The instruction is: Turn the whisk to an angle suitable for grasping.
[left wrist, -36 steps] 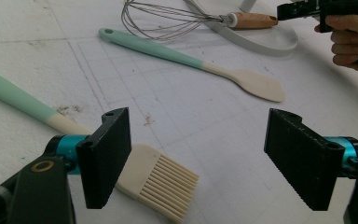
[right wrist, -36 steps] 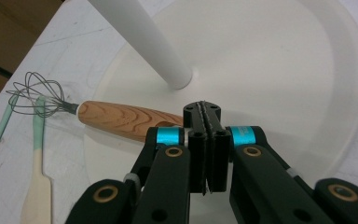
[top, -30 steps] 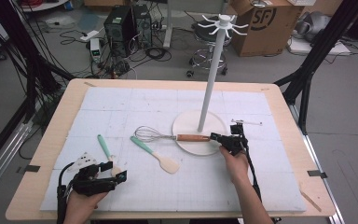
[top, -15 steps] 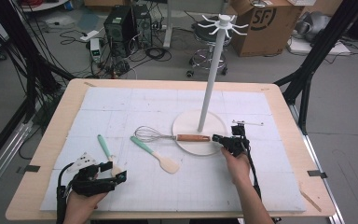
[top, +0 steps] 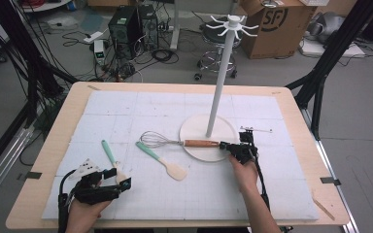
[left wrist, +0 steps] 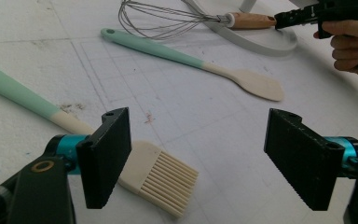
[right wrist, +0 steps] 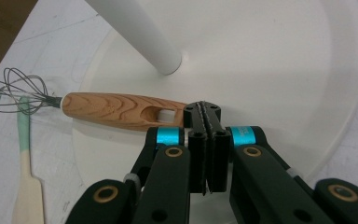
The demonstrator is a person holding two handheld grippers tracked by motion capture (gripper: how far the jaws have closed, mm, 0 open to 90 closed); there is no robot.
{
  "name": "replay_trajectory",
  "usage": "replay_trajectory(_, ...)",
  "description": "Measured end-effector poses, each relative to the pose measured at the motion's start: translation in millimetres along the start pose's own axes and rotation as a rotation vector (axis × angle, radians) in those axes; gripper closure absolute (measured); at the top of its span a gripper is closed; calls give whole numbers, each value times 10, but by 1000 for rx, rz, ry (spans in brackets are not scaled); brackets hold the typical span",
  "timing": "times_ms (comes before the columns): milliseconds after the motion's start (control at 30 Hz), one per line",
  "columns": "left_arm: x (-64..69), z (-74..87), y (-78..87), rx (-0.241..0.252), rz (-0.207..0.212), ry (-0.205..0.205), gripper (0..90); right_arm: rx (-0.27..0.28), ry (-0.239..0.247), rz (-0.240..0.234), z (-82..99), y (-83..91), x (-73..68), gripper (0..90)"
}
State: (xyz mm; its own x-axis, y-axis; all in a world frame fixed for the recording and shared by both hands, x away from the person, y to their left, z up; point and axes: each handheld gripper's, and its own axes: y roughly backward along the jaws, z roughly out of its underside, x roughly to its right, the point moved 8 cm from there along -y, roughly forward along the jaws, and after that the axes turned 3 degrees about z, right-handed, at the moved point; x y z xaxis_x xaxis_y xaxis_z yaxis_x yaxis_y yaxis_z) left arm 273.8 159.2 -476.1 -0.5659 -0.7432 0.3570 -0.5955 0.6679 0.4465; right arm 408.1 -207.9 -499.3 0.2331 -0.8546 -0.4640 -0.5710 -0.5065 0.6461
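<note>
Right hand-held gripper [right wrist: 207, 116] jaws pressed together; left hand-held gripper [left wrist: 198, 156] jaws wide apart.

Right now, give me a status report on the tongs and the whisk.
Right tongs shut at whisk handle end, grip unclear. Left tongs open over brush. Whisk lies across stand base. Nothing in the way.

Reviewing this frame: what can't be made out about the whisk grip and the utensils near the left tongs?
- Right tongs: jaws shut at the whisk handle's end; whether they pinch it or merely touch is hidden by the jaws themselves.
- Same contact in the high view: too small.
- Brush: partly covered by a jaw of the open left tongs; its handle is cut off by the left edge.
- Spatula: cut off by the bottom edge.
</note>
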Motion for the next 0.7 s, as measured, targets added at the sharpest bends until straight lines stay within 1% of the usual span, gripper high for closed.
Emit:
replay_trajectory(100,-2,3,-2,-4,-1,-1,236,5,-3,-9,-4,-16,-9,893)
replay_trajectory(367,2,2,-14,2,-2,5,236,22,-20,-12,-19,-53,-26,893)
replay_trajectory(500,-2,5,-7,-3,-3,-1,236,23,-15,-19,-21,-89,-77,893)
replay_trajectory(700,-4,8,4,1,-3,5,236,29,-10,-26,-46,-145,-148,893)
